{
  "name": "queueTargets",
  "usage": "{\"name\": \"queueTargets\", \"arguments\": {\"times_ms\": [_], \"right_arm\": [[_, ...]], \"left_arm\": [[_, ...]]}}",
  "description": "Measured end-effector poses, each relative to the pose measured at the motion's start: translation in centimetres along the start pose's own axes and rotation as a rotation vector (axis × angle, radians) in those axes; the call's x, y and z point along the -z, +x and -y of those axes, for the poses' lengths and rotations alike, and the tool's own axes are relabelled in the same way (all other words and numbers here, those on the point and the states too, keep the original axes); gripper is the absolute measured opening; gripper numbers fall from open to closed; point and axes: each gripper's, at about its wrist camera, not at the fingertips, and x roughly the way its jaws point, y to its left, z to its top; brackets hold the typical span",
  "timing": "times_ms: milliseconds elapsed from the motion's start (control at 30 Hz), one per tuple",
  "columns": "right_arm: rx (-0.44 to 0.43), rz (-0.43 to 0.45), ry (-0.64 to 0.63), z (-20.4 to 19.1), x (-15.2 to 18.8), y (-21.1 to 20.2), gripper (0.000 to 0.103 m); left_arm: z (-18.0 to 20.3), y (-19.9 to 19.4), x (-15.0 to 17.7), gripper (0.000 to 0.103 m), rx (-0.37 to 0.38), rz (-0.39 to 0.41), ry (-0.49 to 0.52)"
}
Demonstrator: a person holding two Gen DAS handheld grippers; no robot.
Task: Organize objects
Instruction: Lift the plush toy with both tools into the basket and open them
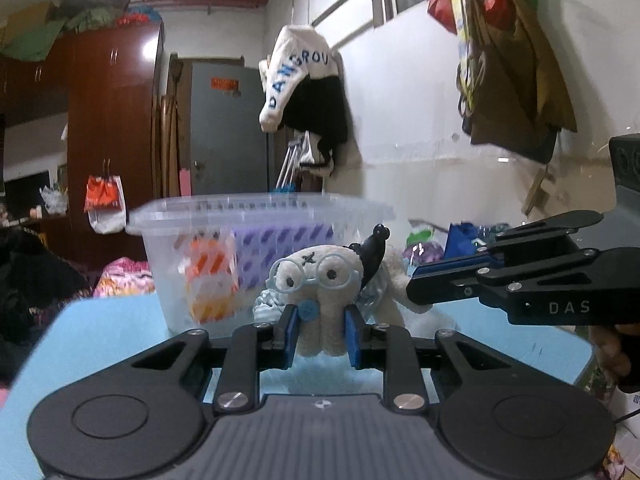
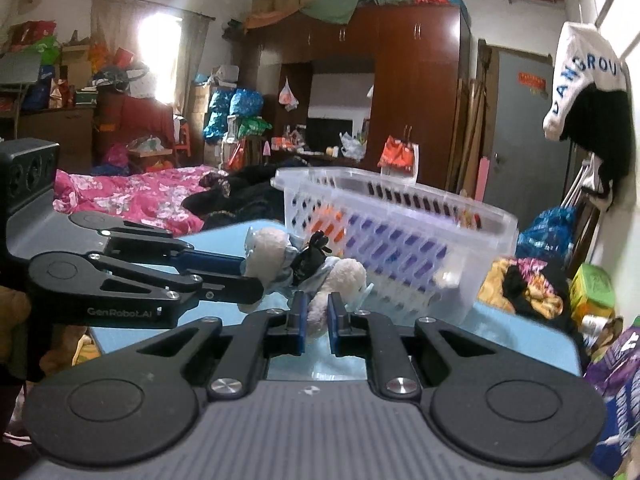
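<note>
The plush toy [image 1: 320,292], cream with blue glasses and a black hat, lies just before the clear basket [image 1: 260,216]. The left gripper [image 1: 322,340] clamps its body and the right gripper [image 2: 318,320] pinches a limb, both narrowed onto it.

The white hanging cap [image 1: 298,70] reads "DANGROU" in blue letters (perhaps cut short by a fold). The right gripper [image 1: 416,286] shows "DAS"; the left gripper [image 2: 250,276] is marked "GenRobot.AI".

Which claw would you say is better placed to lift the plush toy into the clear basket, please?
Probably the left claw: its fingers flank the plush toy head-on, with the basket straight behind. The right claw pinches only a limb from the side.
</note>
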Motion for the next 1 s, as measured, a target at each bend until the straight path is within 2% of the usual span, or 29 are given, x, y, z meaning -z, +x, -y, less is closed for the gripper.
{"name": "queueTargets", "arguments": {"times_ms": [233,467,667,833,1000], "right_arm": [[0.038,0.081,-0.065,-0.2,-4.7,-1.8,0.012],[0.122,0.133,-0.119,0.4,-10.0,-1.2,0.012],[0.183,0.105,-0.105,1.9,-12.5,3.1,0.012],[0.21,0.053,-0.092,2.7,-12.1,6.1,0.011],[0.21,0.003,-0.057,3.8,-11.3,10.5,0.01]], "left_arm": [[0.3,-1.8,-4.7,0.028,-0.007,0.093,0.057],[0.9,-1.7,-11.3,0.028,-0.068,0.167,0.148],[0.0,1.6,-15.0,0.028,-0.111,0.147,0.188],[-1.6,3.9,-15.4,0.028,-0.136,0.126,0.191],[-4.0,7.5,-14.9,0.029,-0.174,0.06,0.193]]}}
